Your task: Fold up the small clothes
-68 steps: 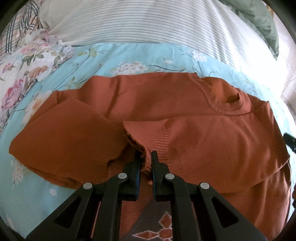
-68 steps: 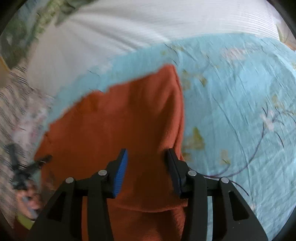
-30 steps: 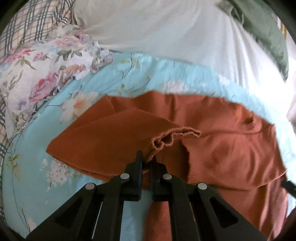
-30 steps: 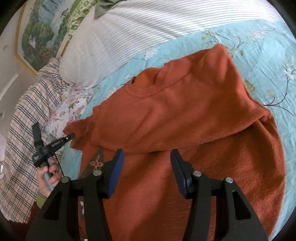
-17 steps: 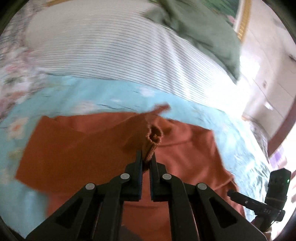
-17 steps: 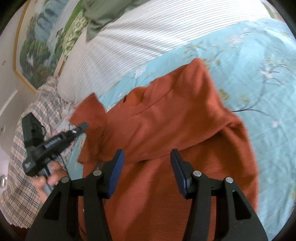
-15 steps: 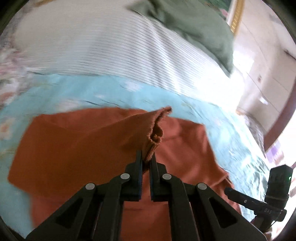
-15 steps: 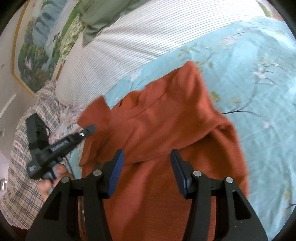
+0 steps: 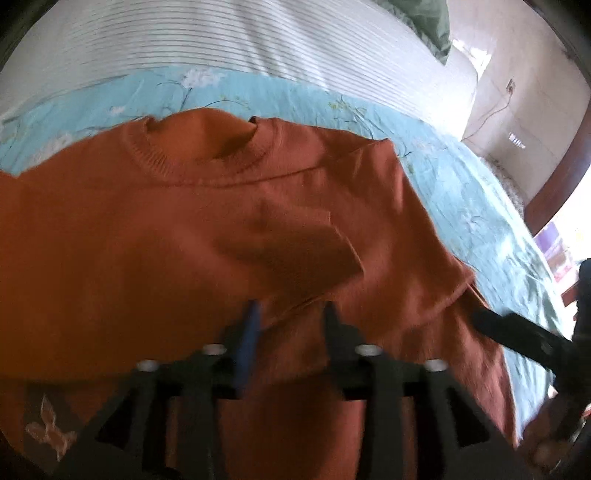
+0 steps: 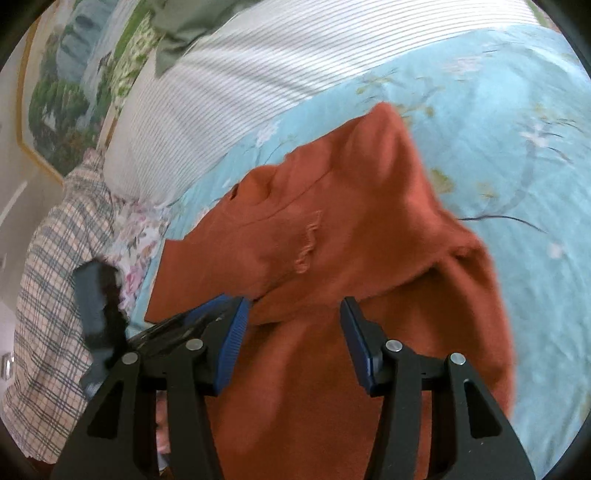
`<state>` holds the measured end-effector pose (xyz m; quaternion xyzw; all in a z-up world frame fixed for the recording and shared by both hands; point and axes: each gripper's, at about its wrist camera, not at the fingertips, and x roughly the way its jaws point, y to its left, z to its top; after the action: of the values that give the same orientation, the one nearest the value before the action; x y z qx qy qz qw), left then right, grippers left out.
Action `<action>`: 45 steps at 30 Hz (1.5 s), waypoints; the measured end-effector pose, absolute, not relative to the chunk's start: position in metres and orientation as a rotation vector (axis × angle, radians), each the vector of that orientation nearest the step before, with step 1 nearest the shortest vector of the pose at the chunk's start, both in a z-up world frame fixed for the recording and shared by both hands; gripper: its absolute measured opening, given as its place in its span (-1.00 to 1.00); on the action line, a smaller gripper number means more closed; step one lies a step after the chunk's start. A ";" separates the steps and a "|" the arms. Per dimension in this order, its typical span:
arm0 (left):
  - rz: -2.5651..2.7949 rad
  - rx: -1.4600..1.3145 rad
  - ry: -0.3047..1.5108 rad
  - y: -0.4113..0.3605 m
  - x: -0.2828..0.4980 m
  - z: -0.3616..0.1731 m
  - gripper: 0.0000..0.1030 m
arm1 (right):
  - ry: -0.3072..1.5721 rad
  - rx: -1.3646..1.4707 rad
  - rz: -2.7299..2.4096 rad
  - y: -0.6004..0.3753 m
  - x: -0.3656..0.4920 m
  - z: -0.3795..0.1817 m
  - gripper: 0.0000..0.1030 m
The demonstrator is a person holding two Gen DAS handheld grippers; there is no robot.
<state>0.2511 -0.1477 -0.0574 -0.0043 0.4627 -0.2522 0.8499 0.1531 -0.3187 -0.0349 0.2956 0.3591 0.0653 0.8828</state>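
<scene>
A rust-orange knit sweater [image 9: 192, 229] lies on the light blue floral bedsheet [image 9: 461, 192], collar [image 9: 199, 147] toward the striped pillow. One sleeve is folded across the chest, its cuff [image 9: 332, 251] lying just beyond my left gripper. My left gripper [image 9: 290, 325] is open and empty above the sweater's lower body. My right gripper [image 10: 293, 325] is open and empty over the same sweater [image 10: 351, 240]. The left gripper [image 10: 184, 325] shows at the left of the right wrist view; the right gripper [image 9: 517, 332] shows at the right edge of the left wrist view.
A white striped pillow [image 9: 221, 44] lies behind the sweater, with a green cloth [image 10: 184, 29] on top. A plaid cloth [image 10: 55, 258] and a floral pillow [image 10: 140, 236] lie at the left. A framed landscape picture [image 10: 66, 92] hangs behind the bed.
My left gripper carried the sleeve cuff across the sweater's chest, then opened and let it go. The sleeve now lies folded over the body. The right gripper stayed open above the sweater.
</scene>
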 end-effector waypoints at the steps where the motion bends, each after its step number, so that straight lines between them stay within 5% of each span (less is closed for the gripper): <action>1: -0.518 -0.003 0.957 -0.139 0.243 -0.055 -0.05 | 0.757 0.611 0.141 -0.315 0.162 -0.036 0.04; 7: -0.314 0.015 0.881 -0.055 0.210 -0.040 0.19 | 0.834 0.626 0.101 -0.313 0.212 -0.054 0.04; 13: 0.010 -0.183 0.910 0.073 0.218 -0.052 0.22 | 0.859 0.589 0.080 -0.304 0.247 -0.066 0.02; 16: 0.067 -0.256 0.928 0.106 0.230 -0.064 0.22 | 0.863 0.604 0.131 -0.297 0.262 -0.065 -0.83; 23: 0.031 -0.156 0.943 0.081 0.265 -0.074 0.20 | 0.616 0.579 0.156 -0.319 0.221 0.006 -0.87; 31: 0.068 -0.108 0.938 0.078 0.271 -0.071 -0.01 | 0.746 0.663 -0.026 -0.380 0.208 -0.054 -0.87; 34: 0.069 -0.058 0.916 0.072 0.265 -0.066 -0.45 | 0.747 0.655 -0.019 -0.373 0.207 -0.058 -0.87; 45: 0.102 -0.210 0.906 0.095 0.258 -0.070 -0.44 | 0.770 0.491 -0.199 -0.366 0.198 -0.039 -0.84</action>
<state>0.2580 0.0949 -0.0697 -0.1012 0.4368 0.0492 0.8925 0.1982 -0.3658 -0.0388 0.2367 0.3711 -0.0961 0.8928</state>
